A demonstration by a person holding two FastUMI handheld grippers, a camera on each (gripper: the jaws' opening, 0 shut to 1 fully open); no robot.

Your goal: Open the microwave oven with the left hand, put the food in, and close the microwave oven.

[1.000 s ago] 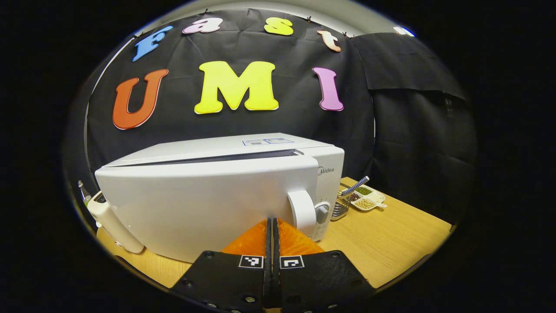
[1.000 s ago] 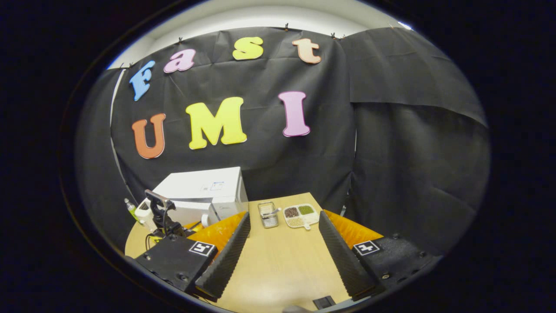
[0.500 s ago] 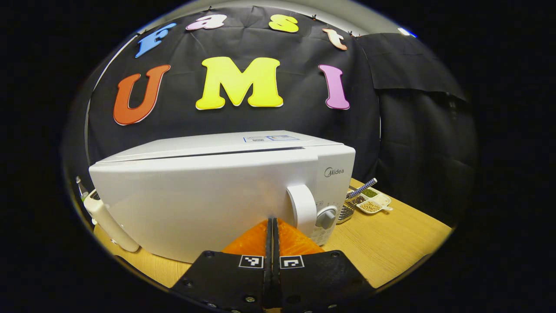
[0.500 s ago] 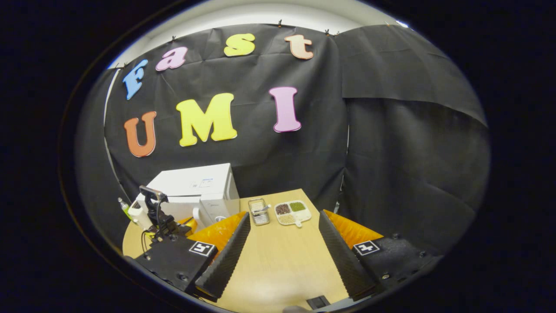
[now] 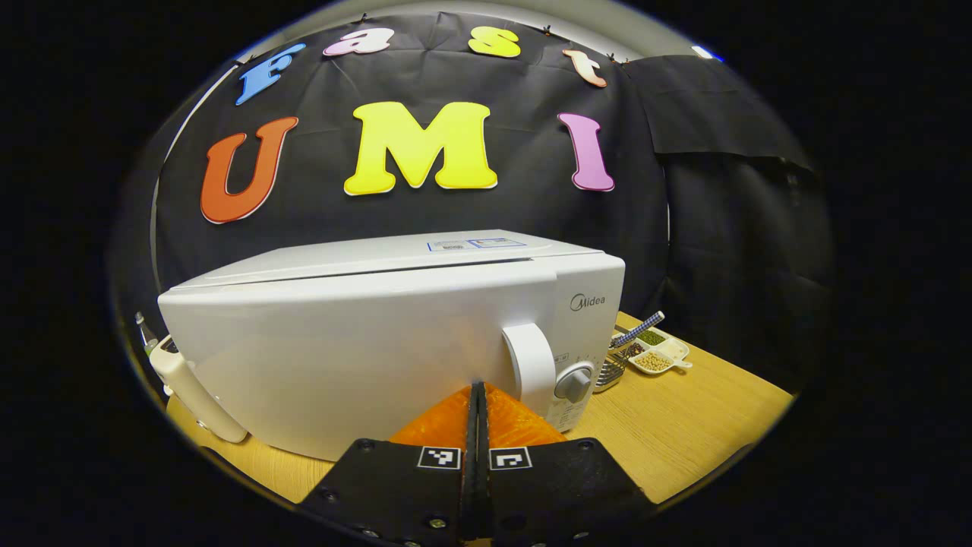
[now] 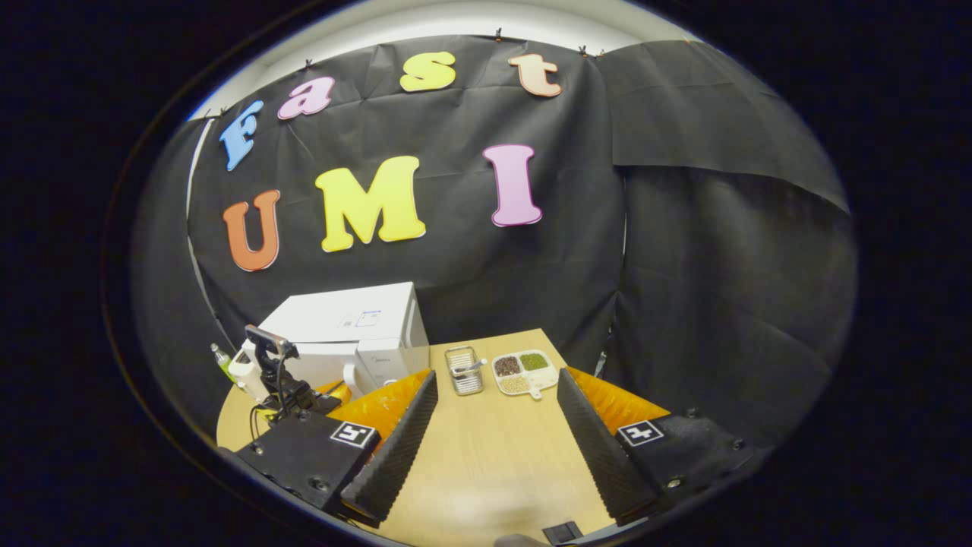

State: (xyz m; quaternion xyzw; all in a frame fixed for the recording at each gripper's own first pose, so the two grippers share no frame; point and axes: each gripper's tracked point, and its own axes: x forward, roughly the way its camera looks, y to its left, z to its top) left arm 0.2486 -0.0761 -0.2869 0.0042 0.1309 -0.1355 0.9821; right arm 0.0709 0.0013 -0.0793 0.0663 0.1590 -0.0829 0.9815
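The white microwave (image 5: 364,334) stands on the wooden table, its door flush with the body and no gap along the top edge. My left gripper (image 5: 477,389) is shut with nothing between its fingers, its tips against the door just left of the round white handle (image 5: 529,365). A grey knob (image 5: 571,382) sits right of the handle. In the right gripper view the microwave (image 6: 357,323) is at the far left with the left gripper (image 6: 338,391) in front of it. My right gripper (image 6: 497,377) hangs open and empty above the table.
A white divided dish of beans (image 6: 522,365) and a small metal basket (image 6: 465,371) lie at the table's far side, right of the microwave. A white bottle-like object (image 5: 190,387) stands left of the microwave. Bare wooden tabletop (image 6: 486,456) lies under my right gripper.
The dark gap along the top of the microwave door has closed as the door swung in, with my left gripper following it. The right gripper's view has shifted slightly; it stays open.
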